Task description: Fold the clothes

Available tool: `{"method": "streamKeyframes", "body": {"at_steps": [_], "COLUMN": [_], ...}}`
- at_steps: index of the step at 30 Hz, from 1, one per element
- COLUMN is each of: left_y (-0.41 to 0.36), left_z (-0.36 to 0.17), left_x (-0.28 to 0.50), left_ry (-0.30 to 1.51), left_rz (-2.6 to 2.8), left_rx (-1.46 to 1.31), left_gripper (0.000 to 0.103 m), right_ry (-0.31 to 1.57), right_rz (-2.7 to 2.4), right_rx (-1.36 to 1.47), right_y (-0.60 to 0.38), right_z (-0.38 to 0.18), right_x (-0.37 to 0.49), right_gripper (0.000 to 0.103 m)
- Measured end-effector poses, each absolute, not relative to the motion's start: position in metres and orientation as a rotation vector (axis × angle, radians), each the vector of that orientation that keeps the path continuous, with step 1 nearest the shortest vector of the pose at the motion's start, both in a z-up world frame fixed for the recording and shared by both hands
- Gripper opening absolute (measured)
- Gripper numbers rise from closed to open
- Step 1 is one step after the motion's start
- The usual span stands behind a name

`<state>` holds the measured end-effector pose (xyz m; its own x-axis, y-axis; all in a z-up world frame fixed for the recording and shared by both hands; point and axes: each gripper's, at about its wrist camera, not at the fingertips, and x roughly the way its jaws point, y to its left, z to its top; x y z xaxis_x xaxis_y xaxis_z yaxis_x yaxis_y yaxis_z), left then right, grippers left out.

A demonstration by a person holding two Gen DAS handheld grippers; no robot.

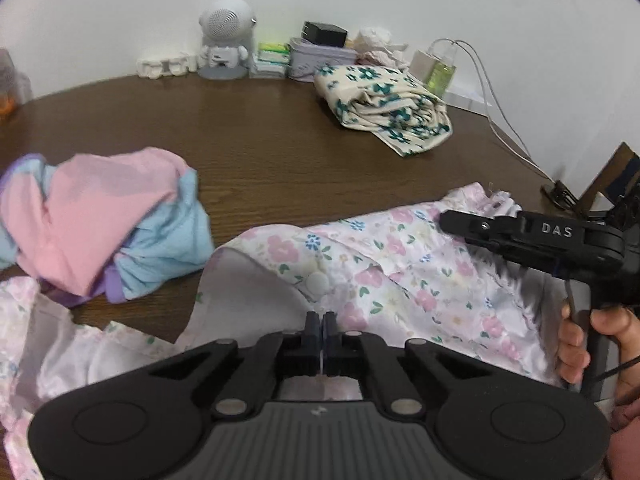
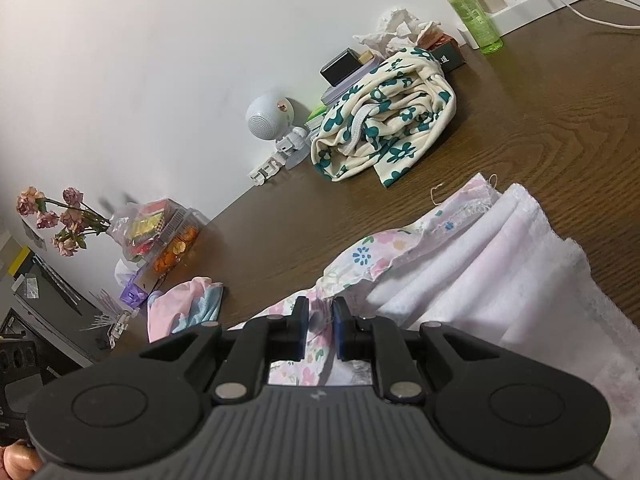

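The only readable lettering is "DAS", in pale capitals on the black right tool (image 1: 452, 222).

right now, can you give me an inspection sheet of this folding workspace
surface: brown wooden table, bare in the middle
job's things: pink floral garment spread near the front; pink and blue garment bunched to its left; cream garment with green flowers heaped at the back
clutter: white astronaut speaker, black adapter, green spray bottle, dried roses, snack box
grippers: left hand-held gripper shut, floral fabric under its tips; right hand-held gripper pinching the floral garment
cables: white cable along the wall side
surroundings: plain white wall
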<state>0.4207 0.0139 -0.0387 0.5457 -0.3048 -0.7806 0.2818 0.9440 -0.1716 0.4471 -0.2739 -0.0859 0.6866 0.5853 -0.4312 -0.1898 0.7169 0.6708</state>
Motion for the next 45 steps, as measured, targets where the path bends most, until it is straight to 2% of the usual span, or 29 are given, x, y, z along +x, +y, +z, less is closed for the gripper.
{"method": "streamKeyframes", "body": {"at_steps": [9, 11, 13, 15, 19, 20, 22, 31, 39, 41, 43, 45], "left_y": [0.025, 0.031, 0.038, 0.044, 0.055, 0.056, 0.059, 0.063, 0.072, 0.073, 0.073, 0.075], "left_z": [-0.034, -0.032, -0.033, -0.034, -0.041, -0.043, -0.047, -0.040, -0.036, -0.039, -0.041, -0.043], "left_x": [0.418, 0.420, 0.426, 0.431, 0.446, 0.448, 0.451, 0.453, 0.462, 0.458, 0.455, 0.453], "left_ry": [0.901, 0.897, 0.910, 0.910, 0.913, 0.912, 0.905, 0.839, 0.843, 0.868, 0.884, 0.892], "left_rz": [-0.319, -0.338, -0.302, -0.254, -0.187, -0.190, -0.205, -0.184, -0.233, -0.235, -0.204, -0.182], "left_rx": [-0.065, -0.146, -0.217, -0.267, -0.358, -0.378, -0.411, -0.374, -0.405, -0.459, -0.471, -0.479], "left_gripper": [0.001, 0.009, 0.038, 0.044, 0.040, 0.037, 0.000, 0.000, 0.002, 0.010, 0.033, 0.036], "right_ry": [0.678, 0.673, 0.687, 0.697, 0.697, 0.697, 0.698, 0.685, 0.678, 0.679, 0.682, 0.684], "right_rz": [0.459, 0.461, 0.469, 0.475, 0.484, 0.487, 0.495, 0.491, 0.486, 0.488, 0.489, 0.491], "right_rx": [0.616, 0.620, 0.632, 0.638, 0.638, 0.639, 0.645, 0.642, 0.641, 0.642, 0.642, 0.643], "right_y": [-0.273, -0.273, -0.274, -0.274, -0.273, -0.273, -0.273, -0.273, -0.273, -0.273, -0.272, -0.272], "right_z": [-0.086, -0.085, -0.087, -0.088, -0.088, -0.088, -0.088, -0.087, -0.087, -0.087, -0.087, -0.088], "right_x": [0.447, 0.446, 0.448, 0.449, 0.449, 0.449, 0.449, 0.448, 0.447, 0.448, 0.448, 0.449], "right_gripper": [0.014, 0.014, 0.017, 0.017, 0.018, 0.018, 0.017, 0.011, 0.010, 0.010, 0.010, 0.010]}}
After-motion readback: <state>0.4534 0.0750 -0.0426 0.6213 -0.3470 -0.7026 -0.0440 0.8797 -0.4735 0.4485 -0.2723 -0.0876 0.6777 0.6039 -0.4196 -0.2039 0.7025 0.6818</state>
